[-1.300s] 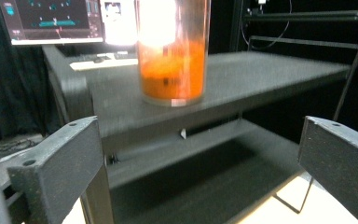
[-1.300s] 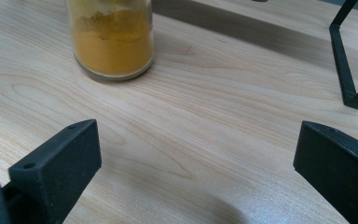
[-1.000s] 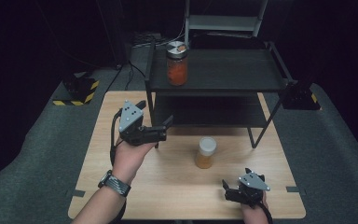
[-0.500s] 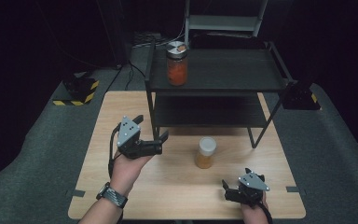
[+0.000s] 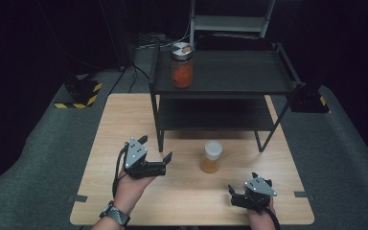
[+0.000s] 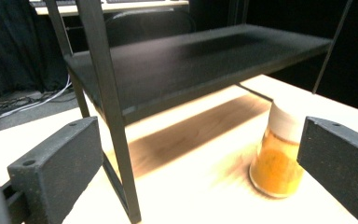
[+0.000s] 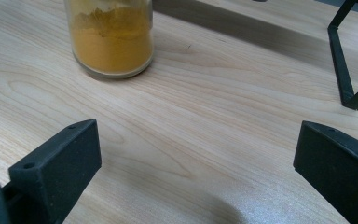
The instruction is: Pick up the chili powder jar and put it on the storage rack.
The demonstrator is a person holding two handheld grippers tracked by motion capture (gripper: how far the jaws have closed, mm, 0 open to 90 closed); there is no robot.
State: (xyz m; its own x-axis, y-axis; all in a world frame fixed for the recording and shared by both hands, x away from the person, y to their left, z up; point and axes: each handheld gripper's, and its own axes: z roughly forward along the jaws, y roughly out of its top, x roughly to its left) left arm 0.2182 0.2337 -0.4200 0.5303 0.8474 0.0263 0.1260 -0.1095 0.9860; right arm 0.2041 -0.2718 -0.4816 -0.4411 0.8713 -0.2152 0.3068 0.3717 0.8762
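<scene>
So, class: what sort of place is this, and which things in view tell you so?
Probably a staged recording or lab setup, not a kitchen. A small wooden table stands in a dark room on grey floor covering, bearing a black shelf rack and two jars as props; hazard-striped blocks and loose cables lie behind it.

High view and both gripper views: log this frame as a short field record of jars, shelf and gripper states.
table: light wood table
shelf: black two-tier shelf at the table's far side
red jar: red jar upright on the top tier
yellow jar: yellow jar upright on the table, white lid on
left gripper: left gripper open, empty
right gripper: right gripper open, empty
</scene>
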